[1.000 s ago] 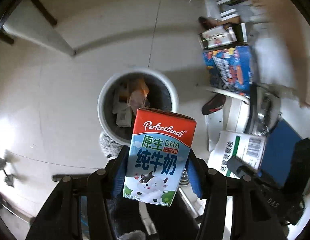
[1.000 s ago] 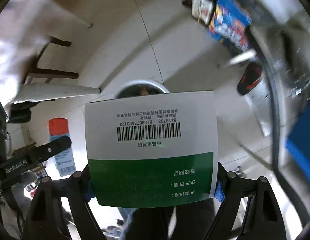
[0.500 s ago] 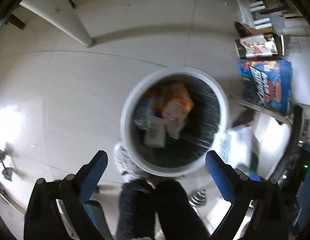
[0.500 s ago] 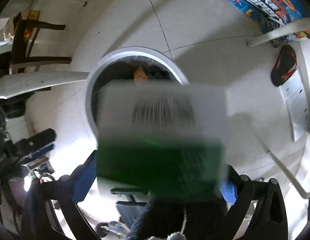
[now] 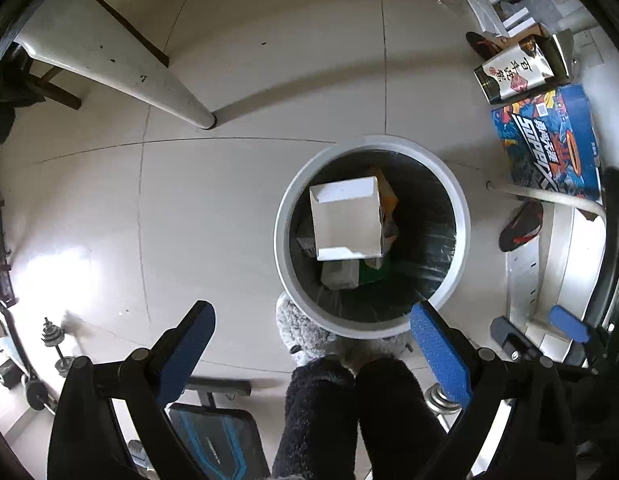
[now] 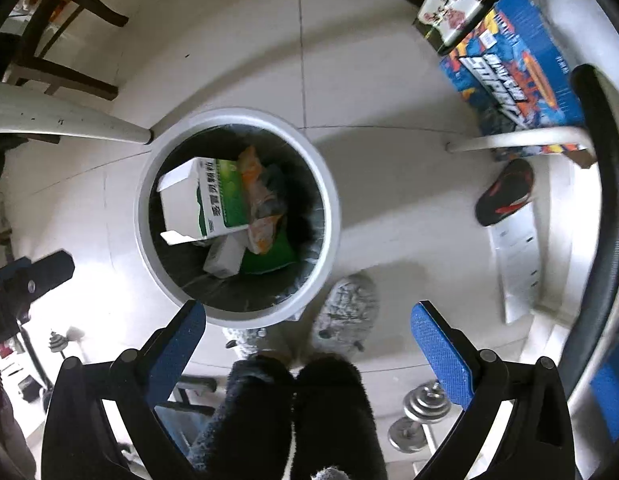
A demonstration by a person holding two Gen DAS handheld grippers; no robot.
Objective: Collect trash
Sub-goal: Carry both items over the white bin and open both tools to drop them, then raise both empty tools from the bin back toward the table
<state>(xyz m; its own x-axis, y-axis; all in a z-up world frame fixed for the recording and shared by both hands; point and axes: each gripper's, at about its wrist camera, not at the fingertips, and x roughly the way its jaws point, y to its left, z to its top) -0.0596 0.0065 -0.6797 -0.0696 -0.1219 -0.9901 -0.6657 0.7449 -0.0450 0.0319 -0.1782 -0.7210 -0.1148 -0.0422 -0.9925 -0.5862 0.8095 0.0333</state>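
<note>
Left wrist view: straight down into a round grey waste bin with a black liner [image 5: 371, 236] on a pale tiled floor [image 5: 213, 216]. Left gripper [image 5: 311, 354] spread wide, blue pads [image 5: 439, 352] apart with nothing between them, right-hand pad just over the bin's near rim. Inside the bin, an open white and green cardboard box [image 5: 345, 220] on top of the other rubbish, white flap side up, toward the left wall; under it an orange wrapper [image 5: 387, 200] and a small white carton [image 5: 339, 274]. Green print of the box hidden from this angle. Grey fluffy slippers [image 5: 305, 332] touching the bin's near edge, dark fleecy trouser legs [image 5: 349, 412] below.

Right wrist view: same bin [image 6: 235, 216] seen further to the left and from the side, so box's green printed face [image 6: 225, 196] legible here, beside the orange wrapper [image 6: 261, 204], with a green packet [image 6: 275, 254] at the bottom not clear in the other view. Right gripper [image 6: 307, 346] likewise wide and holding nothing, left pad [image 6: 177, 344] over the bin's near rim. Blue printed carton [image 6: 509, 76] and a black and red sandal [image 6: 505, 192] on the floor to the right, well apart from the bin; dumbbell [image 6: 419, 416] near the bottom edge. White table leg [image 6: 69, 124] ending just beside the bin's far-left rim.
</note>
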